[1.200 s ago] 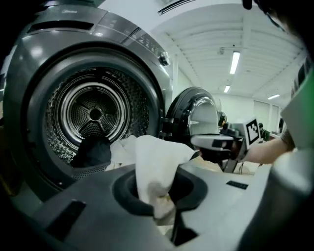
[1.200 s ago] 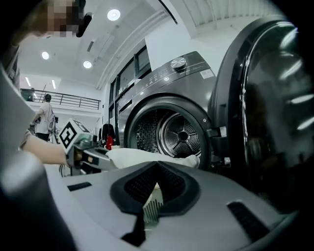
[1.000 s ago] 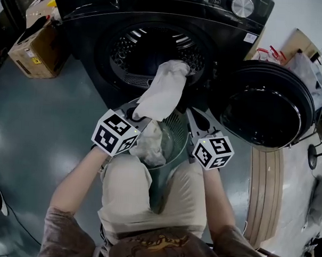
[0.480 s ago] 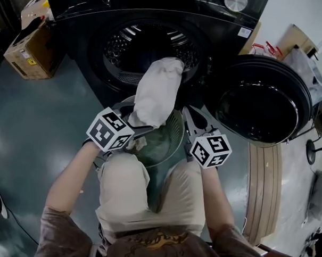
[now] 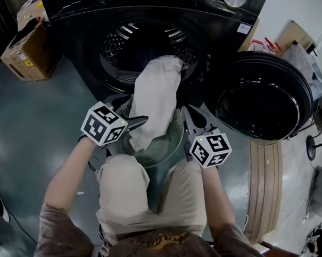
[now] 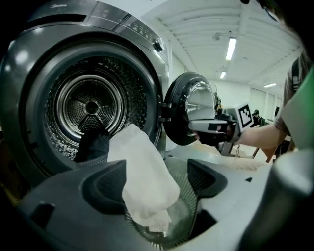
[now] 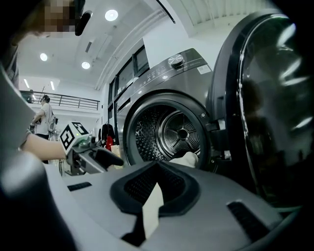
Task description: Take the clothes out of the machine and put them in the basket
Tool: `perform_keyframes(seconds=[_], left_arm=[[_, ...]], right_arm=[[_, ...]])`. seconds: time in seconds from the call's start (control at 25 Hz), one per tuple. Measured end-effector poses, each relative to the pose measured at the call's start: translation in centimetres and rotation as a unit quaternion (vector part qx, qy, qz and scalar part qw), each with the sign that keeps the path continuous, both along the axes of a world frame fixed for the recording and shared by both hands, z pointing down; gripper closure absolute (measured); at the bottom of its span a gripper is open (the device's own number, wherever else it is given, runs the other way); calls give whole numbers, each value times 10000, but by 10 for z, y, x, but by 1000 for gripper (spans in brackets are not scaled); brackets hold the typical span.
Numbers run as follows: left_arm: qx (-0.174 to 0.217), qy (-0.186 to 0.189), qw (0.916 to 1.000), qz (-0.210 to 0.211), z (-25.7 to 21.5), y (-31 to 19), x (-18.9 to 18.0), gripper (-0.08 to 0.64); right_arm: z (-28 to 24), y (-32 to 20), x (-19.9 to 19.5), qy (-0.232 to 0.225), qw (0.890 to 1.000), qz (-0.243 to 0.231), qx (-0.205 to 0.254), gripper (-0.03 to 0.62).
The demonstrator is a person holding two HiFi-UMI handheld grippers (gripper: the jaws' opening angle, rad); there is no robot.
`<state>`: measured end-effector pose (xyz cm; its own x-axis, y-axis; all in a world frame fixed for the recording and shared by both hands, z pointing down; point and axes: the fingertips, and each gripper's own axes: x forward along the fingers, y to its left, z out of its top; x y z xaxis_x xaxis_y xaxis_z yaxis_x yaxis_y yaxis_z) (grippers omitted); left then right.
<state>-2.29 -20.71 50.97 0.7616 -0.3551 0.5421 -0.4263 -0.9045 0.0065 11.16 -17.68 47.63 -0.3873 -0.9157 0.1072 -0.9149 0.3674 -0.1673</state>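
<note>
A white garment [image 5: 154, 98] hangs from the lip of the washing machine's drum [image 5: 149, 42] down into the round mesh basket [image 5: 176, 136] between the person's knees. My left gripper [image 5: 131, 110] is at the basket's left rim. Its jaws have just been opening and now stand wide apart, with the garment [image 6: 142, 181] hanging loose between them. A dark garment [image 6: 93, 144] lies in the drum's mouth. My right gripper [image 5: 187, 111] hovers at the basket's right rim with its jaws together [image 7: 157, 164]. A pale strip shows in the gap behind the tips; I cannot tell what it is.
The machine's round door [image 5: 263, 103] stands open at the right, close to my right gripper. A cardboard box [image 5: 26, 50] sits on the floor at the left. A wooden board [image 5: 265, 188] lies to the right of the person's leg.
The left gripper's jaws opened and let go of the white garment, and the gripper sank a little to the left. The garment's end now drops into the basket. The right gripper stayed put.
</note>
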Motion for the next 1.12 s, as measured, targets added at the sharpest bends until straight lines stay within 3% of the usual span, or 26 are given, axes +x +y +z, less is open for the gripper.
perform_keyframes(seconds=[0.2,0.44,0.84,0.92,1.12], left_arm=[[467,192,9987,-34,8,-64,46,140],[507,241,9978,-340,26,-140,89,125],[129,-399,9976,-557,85,-194,117,121],[154,-552,9971,-506,88,-193,119,156],[234,-585,9967,-515,82,-184,113,398]], right_arm=[[0,4,3,93,9999,72,-32,595],[2,10,18,121,9994,299,-99,595],[7,14,15,276,9989,326,-191,595],[6,14,17,279,9988,357,-180,595],[7,16,18,254,9987,390,-198,595]])
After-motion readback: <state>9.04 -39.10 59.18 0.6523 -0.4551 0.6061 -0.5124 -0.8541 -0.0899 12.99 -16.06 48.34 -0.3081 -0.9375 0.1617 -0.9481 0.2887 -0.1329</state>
